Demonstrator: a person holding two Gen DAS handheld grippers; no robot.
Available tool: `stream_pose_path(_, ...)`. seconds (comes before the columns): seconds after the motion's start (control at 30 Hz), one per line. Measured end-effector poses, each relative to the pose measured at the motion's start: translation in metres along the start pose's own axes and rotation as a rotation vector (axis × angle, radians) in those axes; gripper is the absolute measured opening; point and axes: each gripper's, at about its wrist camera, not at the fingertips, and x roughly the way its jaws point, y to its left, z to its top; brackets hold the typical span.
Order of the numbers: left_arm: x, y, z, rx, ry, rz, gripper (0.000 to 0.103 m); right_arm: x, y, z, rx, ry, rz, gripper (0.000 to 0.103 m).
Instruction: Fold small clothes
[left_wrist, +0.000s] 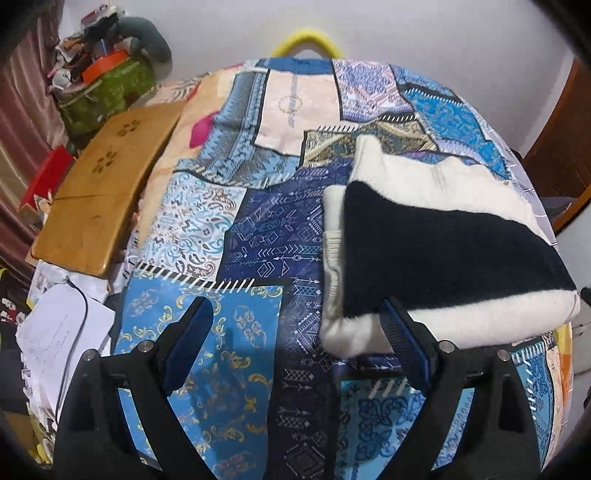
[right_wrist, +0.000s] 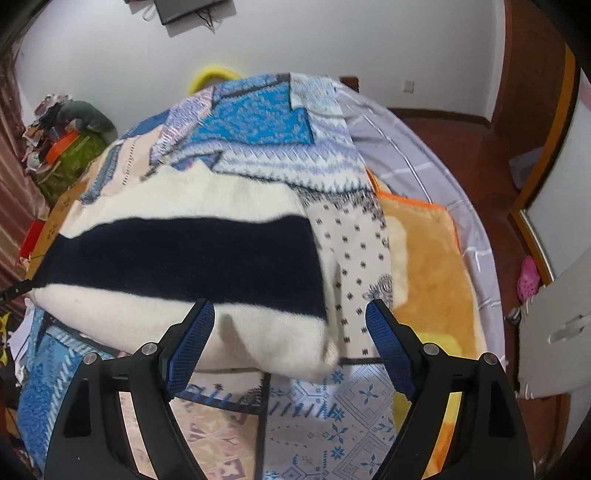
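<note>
Lying ahead of both grippers: a folded cream sweater (left_wrist: 443, 236) with a broad navy stripe, resting on the patchwork bedspread (left_wrist: 236, 229).
Left gripper (left_wrist: 299, 325): jaws spread wide, nothing between them; its right-hand finger (left_wrist: 406, 339) sits at the sweater's near left corner, seemingly touching the cream edge, while the other finger hangs over bare bedspread.
Right gripper (right_wrist: 290, 325): jaws also wide apart, gripping nothing; the sweater's near right corner sits in the gap between the fingers, and whether either finger presses the cloth I cannot tell.
Sweater from the right gripper: the bundle (right_wrist: 184, 258) stretches away to its left, stripe running crosswise, cream bands nearer and farther.
Right of the right gripper: an orange fleece blanket (right_wrist: 424, 266), just beside the sweater, a strip of spotted fabric between them.
Left of the left gripper: a wooden board (left_wrist: 107, 192) lying flat at the bed's edge, loose white papers (left_wrist: 62, 332) nearer, well apart from the sweater.
Far ahead, left: a green storage bag (left_wrist: 107, 88) heaped with clutter, against the wall.
Beyond the bed: a yellow hoop (left_wrist: 306, 40) peeking over the far edge.
</note>
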Motion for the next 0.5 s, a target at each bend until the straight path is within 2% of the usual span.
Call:
stream_pose_path(0.13, -0.016, -0.008, -0.003, 0.006, -0.039, -0.022, 0.092, -0.014, 0.021, 0.011, -0.043, -0.056, 0.025, 0.082)
stream_pose_path(0.27, -0.025, -0.022, -0.006, 0.004, -0.044, -0.062, 0.092, -0.017, 0.048, 0.020, -0.093, -0.088, 0.063, 0.082)
stream_pose_path(0.5, -0.008, -0.053, -0.016, 0.007, 0.069, -0.176, 0.092, 0.009, 0.096, 0.025, -0.188, -0.066, 0.110, 0.082)
